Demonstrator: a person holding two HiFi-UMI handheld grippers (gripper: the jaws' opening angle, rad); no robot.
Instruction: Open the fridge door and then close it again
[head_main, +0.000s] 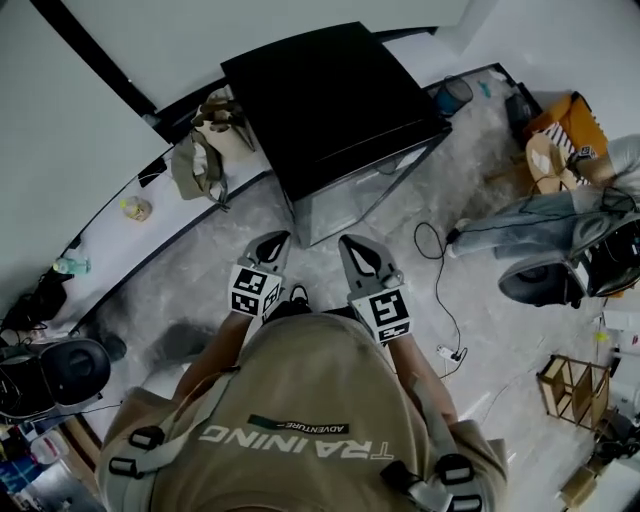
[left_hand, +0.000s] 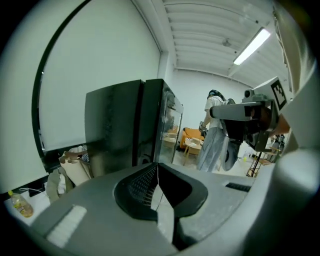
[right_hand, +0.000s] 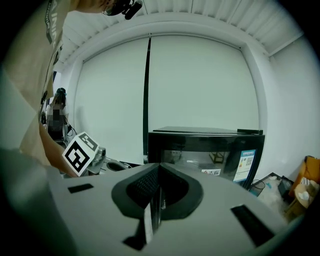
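The left gripper (head_main: 272, 245) and right gripper (head_main: 358, 254) are hovering side by side at the frame's centre, both pointing toward the top, jaws pressed together.

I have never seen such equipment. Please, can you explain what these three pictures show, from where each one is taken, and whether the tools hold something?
There is no robot here. A person wears a camera on the head, and it looks down: that is the head view. In each hand the person holds a tool with two jaws, the left gripper and the right gripper. The cubes with black-and-white squares are parts of these tools. The two other pictures come from a camera riding on each gripper, looking along its jaws. Both pairs of jaws are together, with nothing between them. In front stands a black fridge on the floor, and its door looks closed. A bag lies beside it.
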